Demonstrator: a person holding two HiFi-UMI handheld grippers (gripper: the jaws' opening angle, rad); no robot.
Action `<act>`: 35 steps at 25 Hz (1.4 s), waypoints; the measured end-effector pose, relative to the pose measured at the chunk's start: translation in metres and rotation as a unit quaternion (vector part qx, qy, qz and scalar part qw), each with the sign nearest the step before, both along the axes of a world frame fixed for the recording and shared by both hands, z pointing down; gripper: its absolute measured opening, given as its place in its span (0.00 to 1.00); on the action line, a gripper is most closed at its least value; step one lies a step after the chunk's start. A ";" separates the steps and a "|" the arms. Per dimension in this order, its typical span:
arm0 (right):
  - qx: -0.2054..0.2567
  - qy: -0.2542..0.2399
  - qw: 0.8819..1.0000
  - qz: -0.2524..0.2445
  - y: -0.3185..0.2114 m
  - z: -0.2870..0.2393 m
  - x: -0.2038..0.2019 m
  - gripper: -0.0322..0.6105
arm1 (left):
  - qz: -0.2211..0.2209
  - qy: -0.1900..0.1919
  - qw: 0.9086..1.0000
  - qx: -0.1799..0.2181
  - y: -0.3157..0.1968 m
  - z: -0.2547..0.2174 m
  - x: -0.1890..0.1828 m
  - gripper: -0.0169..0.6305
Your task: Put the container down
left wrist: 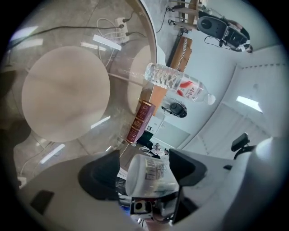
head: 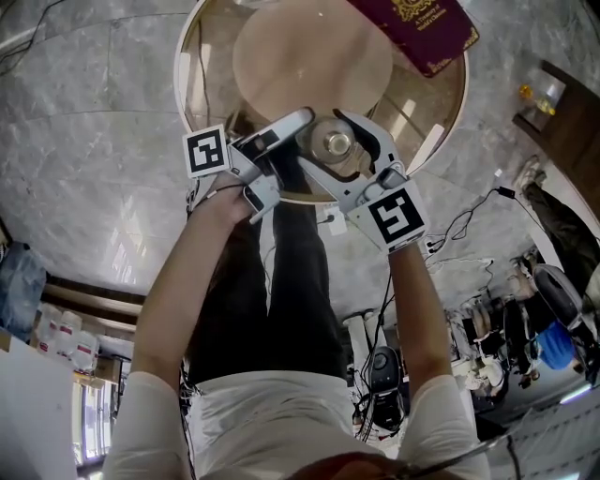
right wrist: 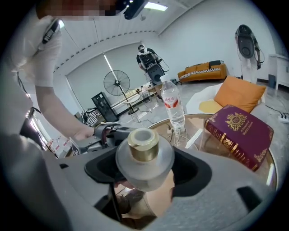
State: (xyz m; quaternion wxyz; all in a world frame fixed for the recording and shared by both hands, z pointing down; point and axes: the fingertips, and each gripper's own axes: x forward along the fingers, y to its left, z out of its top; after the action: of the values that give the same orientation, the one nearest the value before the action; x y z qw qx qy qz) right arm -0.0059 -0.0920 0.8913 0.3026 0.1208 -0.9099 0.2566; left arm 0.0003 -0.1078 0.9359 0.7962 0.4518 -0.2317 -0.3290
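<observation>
**Head view.** The left gripper [head: 291,155] and the right gripper [head: 335,150] meet at the near rim of a round glass table [head: 450,103], each carrying its marker cube [head: 206,150] [head: 396,216]. Between them is the container [head: 333,142], a small frosted jar with a gold neck, seen from above. It lies over the table's near edge. Whether its base touches the glass cannot be told. A beige disc [head: 309,56] shows beneath the glass, and a maroon book [head: 422,28] lies flat at the far side of the table. The floor [head: 84,159] is grey marble.

**Right gripper view.** The right gripper [right wrist: 146,169] is clamped on the container [right wrist: 144,158]. Both dark pads press on the rounded frosted body, and the open gold neck points upward. Beyond it a water bottle [right wrist: 173,106] stands upright on the glass table [right wrist: 266,167]. The maroon book [right wrist: 239,133] lies well apart from the bottle, toward the picture's right. An orange cushion [right wrist: 239,94] and a standing fan [right wrist: 116,83] are in the room behind.

**Left gripper view.** The container [left wrist: 149,173], with a printed label on its side, fills most of the space between the jaws of the left gripper [left wrist: 144,175]. One pad lies against it, and a thin dark gap shows at the other. Whether this gripper grips the jar cannot be told. The water bottle [left wrist: 178,83], the maroon book [left wrist: 141,119] and the beige disc [left wrist: 65,92] appear beyond.
</observation>
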 end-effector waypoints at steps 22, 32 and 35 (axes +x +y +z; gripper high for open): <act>0.062 0.061 0.994 0.061 -0.048 0.077 0.033 0.57 | -0.011 -0.004 1.000 -0.002 0.005 0.022 -0.019 0.51; 0.104 0.098 0.987 0.071 -0.050 0.093 0.035 0.57 | -0.008 0.000 1.000 0.001 0.007 0.025 -0.021 0.51; 0.112 0.105 0.986 0.070 -0.048 0.095 0.034 0.57 | -0.010 0.002 1.000 -0.001 0.010 0.026 -0.023 0.51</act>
State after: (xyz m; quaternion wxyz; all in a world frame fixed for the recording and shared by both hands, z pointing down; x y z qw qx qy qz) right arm 0.0279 -0.1396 0.9865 0.3620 0.2431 -0.8857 0.1593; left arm -0.0231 -0.0980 0.9622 0.7938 0.4477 -0.2347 -0.3381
